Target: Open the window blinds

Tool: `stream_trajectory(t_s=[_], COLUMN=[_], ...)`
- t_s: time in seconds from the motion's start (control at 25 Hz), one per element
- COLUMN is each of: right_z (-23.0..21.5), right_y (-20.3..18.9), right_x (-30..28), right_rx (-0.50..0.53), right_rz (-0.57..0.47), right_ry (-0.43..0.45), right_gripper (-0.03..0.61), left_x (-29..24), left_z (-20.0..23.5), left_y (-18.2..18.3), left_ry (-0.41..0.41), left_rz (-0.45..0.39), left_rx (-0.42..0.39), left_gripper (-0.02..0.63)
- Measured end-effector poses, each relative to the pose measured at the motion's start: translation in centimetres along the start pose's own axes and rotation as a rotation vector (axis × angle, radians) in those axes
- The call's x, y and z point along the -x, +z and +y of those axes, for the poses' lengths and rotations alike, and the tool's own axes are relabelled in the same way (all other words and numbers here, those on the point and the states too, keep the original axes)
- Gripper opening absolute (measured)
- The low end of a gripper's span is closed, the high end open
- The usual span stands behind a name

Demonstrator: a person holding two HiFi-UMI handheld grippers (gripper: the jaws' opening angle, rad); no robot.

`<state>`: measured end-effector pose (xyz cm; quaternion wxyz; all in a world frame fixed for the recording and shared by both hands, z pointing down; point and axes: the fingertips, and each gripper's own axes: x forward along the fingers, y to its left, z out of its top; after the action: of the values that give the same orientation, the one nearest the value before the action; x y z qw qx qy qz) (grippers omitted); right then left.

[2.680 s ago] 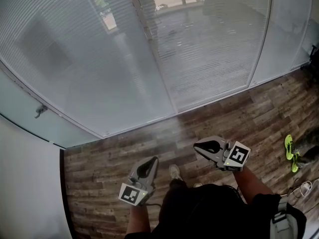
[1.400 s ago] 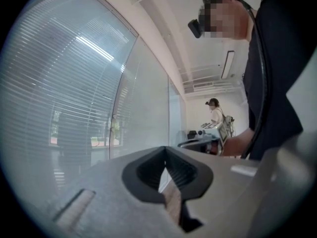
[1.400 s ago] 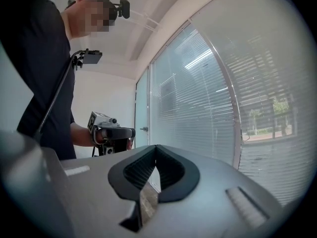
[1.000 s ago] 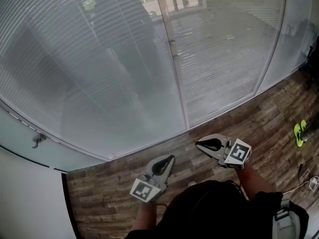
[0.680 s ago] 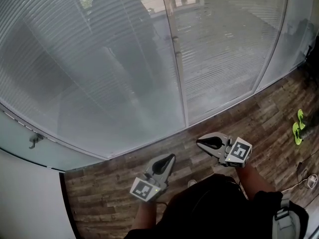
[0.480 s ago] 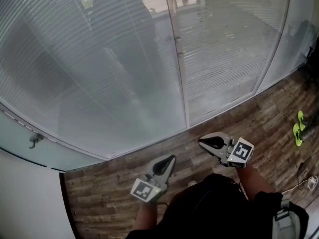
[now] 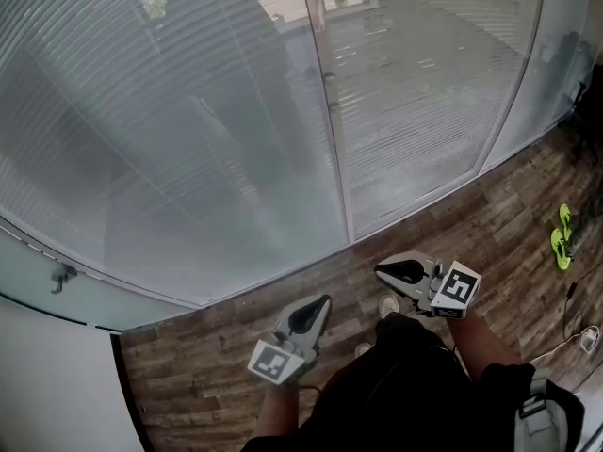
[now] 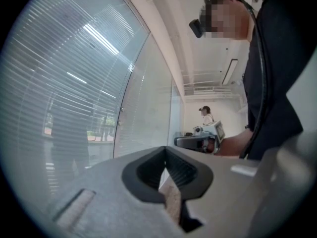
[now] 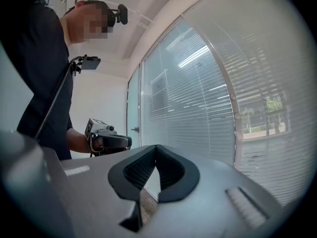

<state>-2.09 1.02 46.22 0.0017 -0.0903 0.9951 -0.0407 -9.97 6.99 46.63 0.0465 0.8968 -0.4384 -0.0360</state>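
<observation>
Both empty, the left claw (image 7: pixel 318 301) and right claw (image 7: pixel 382 271) are held level with jaws together above the wooden floor (image 7: pixel 471 219), short of the lowered window blinds (image 7: pixel 188 121) ahead; their control, not made out here, is best located before any grasp is attempted.

blinds (image 7: pixel 188 111) cut off at top, green floor item (image 7: pixel 562 238) too small to ID

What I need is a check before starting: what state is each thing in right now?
Blinds: lowered, not yet opened.
Left gripper: jaws shut, nothing between them, not touching the blinds.
Right gripper: jaws shut, nothing between them, not touching the blinds.
</observation>
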Motion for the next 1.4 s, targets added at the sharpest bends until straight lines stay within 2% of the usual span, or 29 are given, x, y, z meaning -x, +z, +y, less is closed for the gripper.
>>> stream_trajectory(t_s=[0.28, 0.52, 1.0, 1.28, 1.4], right_z=[-2.8, -6.7, -13.6, -17.9, -18.8], right_y=[0.5, 1.8, 3.2, 4.3, 4.1], right_x=[-0.4, -1.9, -4.0, -4.3, -4.2], right_rx=[0.012, 0.057, 0.064, 0.061, 0.063], right_rz=[-0.001, -0.014, -0.012, -0.042, -0.033], right_ry=[0.019, 0.037, 0.135, 0.122, 0.147], right_gripper=[0.006, 0.006, 0.006, 0.006, 0.006], left_x=[-2.1, -3.9, -9.2, -11.9, -12.9], left_z=[1.4, 4.6, 9.4, 11.2, 11.7], left_y=[0.0, 0.7, 3.1, 4.3, 4.3], left_ry=[0.009, 0.071, 0.164, 0.197, 0.211], left_rz=[0.009, 0.016, 0.018, 0.021, 0.028], left_rx=[-0.006, -0.037, -0.07, -0.087, -0.098], left_gripper=[0.005, 0.005, 0.005, 0.005, 0.005])
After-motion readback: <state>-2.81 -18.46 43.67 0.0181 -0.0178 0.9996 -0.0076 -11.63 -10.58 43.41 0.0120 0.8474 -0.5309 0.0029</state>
